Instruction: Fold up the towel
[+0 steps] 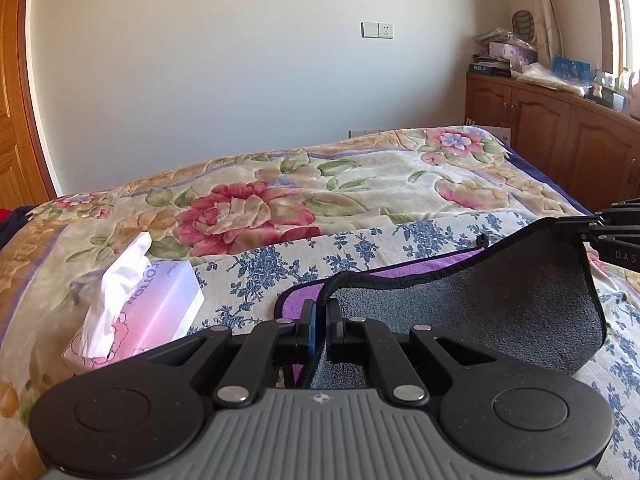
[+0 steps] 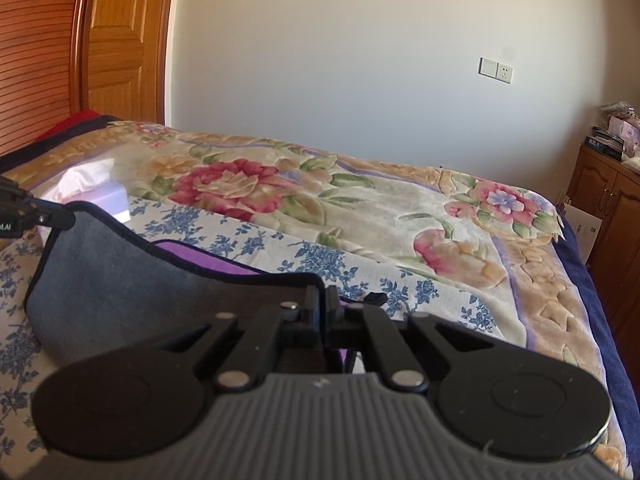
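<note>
The towel (image 1: 500, 304) is grey on one side and purple on the other, with a black hem. It hangs lifted between both grippers above the bed. My left gripper (image 1: 320, 308) is shut on one corner of the hem. My right gripper (image 2: 325, 298) is shut on the other corner of the towel (image 2: 132, 280). The right gripper also shows at the right edge of the left wrist view (image 1: 588, 226), and the left gripper at the left edge of the right wrist view (image 2: 60, 216). The purple side (image 1: 420, 270) lies on the bed beyond.
A tissue box (image 1: 156, 308) sits on the bed to the left. The bed carries a blue-flowered sheet (image 1: 360, 248) and a floral blanket (image 1: 280, 200). A wooden cabinet (image 1: 560, 136) with clutter stands at the right, and a wooden door (image 2: 120, 40) at the left.
</note>
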Tool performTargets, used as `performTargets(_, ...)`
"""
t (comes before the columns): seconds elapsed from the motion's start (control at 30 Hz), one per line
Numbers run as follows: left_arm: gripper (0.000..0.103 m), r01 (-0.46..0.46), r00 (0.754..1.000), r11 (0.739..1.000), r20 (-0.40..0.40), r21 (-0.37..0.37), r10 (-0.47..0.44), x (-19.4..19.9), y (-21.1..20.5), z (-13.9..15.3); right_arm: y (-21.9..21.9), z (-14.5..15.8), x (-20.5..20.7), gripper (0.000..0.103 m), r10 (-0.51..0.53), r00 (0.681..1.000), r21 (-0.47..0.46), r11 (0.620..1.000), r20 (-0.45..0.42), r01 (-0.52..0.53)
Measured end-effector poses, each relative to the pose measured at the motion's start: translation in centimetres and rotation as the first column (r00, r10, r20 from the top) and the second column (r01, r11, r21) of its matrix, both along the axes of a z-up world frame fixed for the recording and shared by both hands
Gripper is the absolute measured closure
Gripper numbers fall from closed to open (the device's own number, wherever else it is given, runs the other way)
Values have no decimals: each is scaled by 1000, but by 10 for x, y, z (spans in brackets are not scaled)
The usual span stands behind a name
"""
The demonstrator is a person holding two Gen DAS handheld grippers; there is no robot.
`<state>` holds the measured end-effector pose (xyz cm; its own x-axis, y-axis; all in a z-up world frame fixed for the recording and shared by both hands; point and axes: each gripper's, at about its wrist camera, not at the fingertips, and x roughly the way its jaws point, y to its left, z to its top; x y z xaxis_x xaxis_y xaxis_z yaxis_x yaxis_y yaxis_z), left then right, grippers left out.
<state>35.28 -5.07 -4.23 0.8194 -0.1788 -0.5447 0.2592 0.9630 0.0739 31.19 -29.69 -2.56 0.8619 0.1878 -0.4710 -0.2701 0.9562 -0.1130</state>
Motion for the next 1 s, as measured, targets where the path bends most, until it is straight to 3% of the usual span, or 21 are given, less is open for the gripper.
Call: performTargets(1.0,98,-21,1000,1000,15,19,20,50,-7,-11,-10,-15,43,100,-15,1000,-14,1000,-3,14)
